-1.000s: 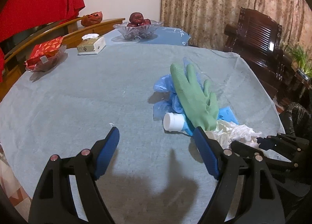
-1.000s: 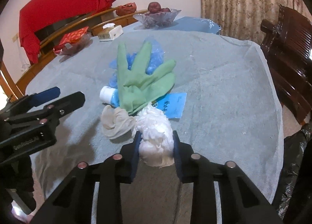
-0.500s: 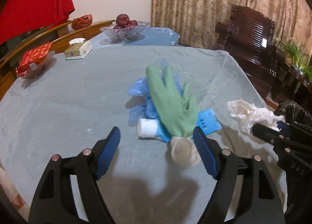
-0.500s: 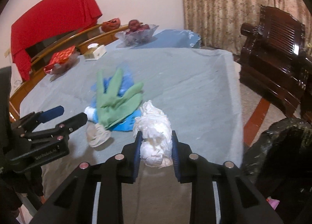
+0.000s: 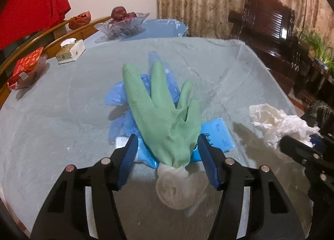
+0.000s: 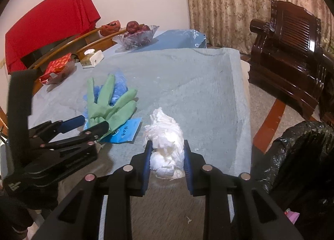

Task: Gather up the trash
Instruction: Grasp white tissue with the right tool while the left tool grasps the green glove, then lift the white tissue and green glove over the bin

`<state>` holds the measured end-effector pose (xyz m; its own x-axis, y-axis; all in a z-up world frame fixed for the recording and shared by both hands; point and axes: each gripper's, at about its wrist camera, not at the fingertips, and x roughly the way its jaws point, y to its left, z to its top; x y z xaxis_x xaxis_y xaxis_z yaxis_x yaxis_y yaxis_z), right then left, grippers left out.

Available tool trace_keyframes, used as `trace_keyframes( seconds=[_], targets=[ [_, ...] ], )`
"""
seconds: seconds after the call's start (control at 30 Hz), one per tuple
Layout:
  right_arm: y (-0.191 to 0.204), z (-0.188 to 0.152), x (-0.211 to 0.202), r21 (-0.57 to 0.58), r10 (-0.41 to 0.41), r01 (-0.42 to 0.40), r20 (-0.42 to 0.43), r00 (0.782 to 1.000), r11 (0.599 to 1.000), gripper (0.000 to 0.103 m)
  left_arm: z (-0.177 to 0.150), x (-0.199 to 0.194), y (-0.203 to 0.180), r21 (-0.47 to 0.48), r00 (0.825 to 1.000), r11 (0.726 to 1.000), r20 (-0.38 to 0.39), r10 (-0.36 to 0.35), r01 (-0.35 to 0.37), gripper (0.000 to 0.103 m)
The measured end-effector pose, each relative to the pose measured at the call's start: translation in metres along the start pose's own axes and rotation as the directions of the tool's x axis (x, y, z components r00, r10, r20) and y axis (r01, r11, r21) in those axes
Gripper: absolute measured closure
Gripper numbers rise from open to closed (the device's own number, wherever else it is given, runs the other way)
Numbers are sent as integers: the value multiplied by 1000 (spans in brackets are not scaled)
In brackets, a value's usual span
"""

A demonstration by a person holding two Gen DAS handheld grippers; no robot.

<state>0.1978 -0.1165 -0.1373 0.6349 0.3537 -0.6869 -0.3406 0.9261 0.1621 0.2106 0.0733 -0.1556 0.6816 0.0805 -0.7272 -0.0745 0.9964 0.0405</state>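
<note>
**Tissue lifted clear, glove next in line**

Nearest, right gripper (image 6: 167, 162) pinching the white tissue wad (image 6: 166, 146), now raised off the cloth and swung right, toward the black trash bag (image 6: 302, 156) beside the table's near right edge. Probably one drop away from binning. Left gripper (image 5: 168, 157), spread wide, moved in from half a second ago to straddle the green glove (image 5: 162, 114) at its cuff. Beneath it, blue plastic (image 5: 133, 98) and a blue card (image 5: 217, 135). Far back, fruit bowl (image 5: 122, 25) untouched.
</note>
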Motion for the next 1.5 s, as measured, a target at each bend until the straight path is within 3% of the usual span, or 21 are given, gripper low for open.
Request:
trace_keyframes(
  seconds=[0.1, 0.23, 0.53, 1.13, 1.5],
  targets=[
    [-2, 0, 1, 6, 0, 0, -2, 1000, 1000, 75, 1, 3, -6, 24, 1000, 1000, 4, 9, -9, 47],
    [-6, -1, 2, 19, -3, 3, -5, 1000, 1000, 75, -3, 14, -10, 18, 1000, 1000, -29, 5, -5, 65],
    [-3, 1, -5, 20, 2, -2, 8, 1000, 1000, 75, -1, 6, -9, 7, 1000, 1000, -7, 1, -1, 82],
    [-6, 15, -68, 37, 4, -9, 137, 991, 999, 75, 12, -74, -22, 13, 992, 998, 106, -67, 66, 83],
    [-21, 10, -111, 67, -35, 23, 192, 981, 997, 75, 14, -108, -49, 55, 982, 993, 151, -116, 109, 83]
  ],
)
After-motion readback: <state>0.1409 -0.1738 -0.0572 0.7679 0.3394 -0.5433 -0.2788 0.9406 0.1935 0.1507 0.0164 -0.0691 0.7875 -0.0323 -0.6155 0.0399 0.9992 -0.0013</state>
